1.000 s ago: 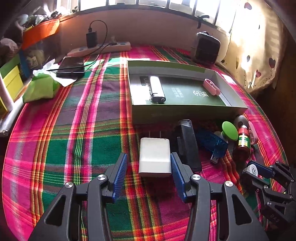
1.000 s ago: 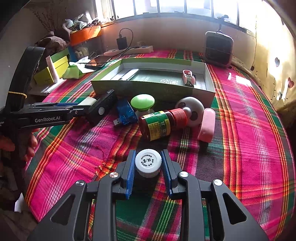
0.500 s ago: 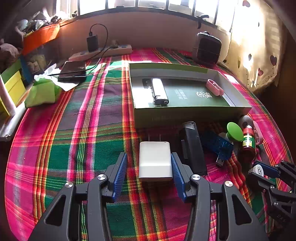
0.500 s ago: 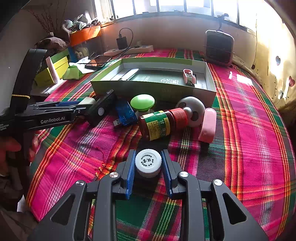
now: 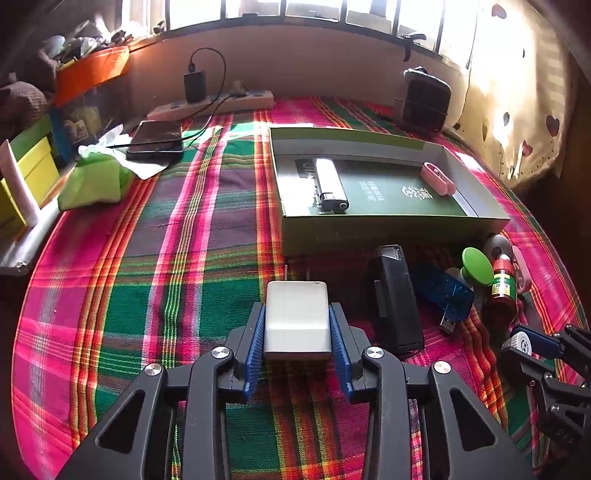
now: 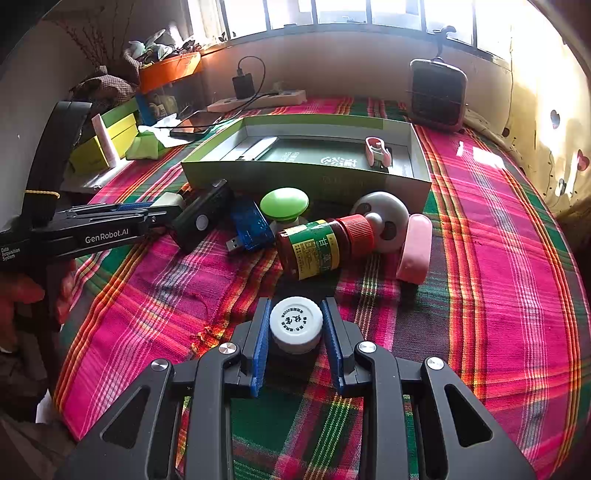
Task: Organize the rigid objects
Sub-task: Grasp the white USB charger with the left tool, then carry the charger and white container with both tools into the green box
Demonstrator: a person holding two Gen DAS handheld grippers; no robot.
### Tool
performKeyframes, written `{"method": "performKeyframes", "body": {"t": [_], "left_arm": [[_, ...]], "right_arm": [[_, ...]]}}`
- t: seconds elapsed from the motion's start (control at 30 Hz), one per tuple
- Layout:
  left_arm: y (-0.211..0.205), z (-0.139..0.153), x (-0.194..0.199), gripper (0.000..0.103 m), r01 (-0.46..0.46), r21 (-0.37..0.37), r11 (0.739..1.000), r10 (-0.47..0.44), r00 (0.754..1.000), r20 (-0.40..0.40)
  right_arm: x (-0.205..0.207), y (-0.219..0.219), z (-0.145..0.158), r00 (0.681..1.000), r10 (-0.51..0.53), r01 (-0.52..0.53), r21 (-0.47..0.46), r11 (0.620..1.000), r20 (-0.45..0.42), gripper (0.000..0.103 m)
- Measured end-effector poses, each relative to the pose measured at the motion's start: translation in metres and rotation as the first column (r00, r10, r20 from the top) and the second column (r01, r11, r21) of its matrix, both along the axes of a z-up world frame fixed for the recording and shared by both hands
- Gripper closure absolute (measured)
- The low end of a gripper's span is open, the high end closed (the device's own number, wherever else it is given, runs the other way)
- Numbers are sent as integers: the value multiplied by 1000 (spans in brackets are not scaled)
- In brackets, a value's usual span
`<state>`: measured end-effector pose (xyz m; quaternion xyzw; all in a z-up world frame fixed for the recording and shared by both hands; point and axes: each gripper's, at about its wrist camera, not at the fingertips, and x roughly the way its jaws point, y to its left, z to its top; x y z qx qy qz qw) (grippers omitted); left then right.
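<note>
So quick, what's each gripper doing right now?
Left gripper: jaws closing, pads against the white charger.
Right gripper: shut on the white-capped bottle.

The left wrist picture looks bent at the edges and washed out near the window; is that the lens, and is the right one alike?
Left wrist view: fisheye lens curves the window sill and darkens the corners; sunlight bleaches the curtain. Right wrist view: same curving; glare on the tablecloth, while the white bottle cap stays sharp.
</note>
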<state>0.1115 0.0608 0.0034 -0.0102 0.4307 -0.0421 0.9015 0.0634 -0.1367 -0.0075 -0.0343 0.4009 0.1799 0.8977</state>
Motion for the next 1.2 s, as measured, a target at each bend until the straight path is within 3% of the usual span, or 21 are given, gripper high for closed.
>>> {"method": "performKeyframes", "body": {"t": [0.7, 1.2], "left_arm": [[1, 5, -4, 71, -4, -22, 1000, 4, 1000, -3], [1, 45, -11, 71, 11, -30, 1000, -8, 997, 78]], "right_arm": [[0, 1, 2, 1000, 8, -8, -2, 1000, 2, 74], [7, 2, 29, 998, 32, -33, 32, 999, 54, 74]]}}
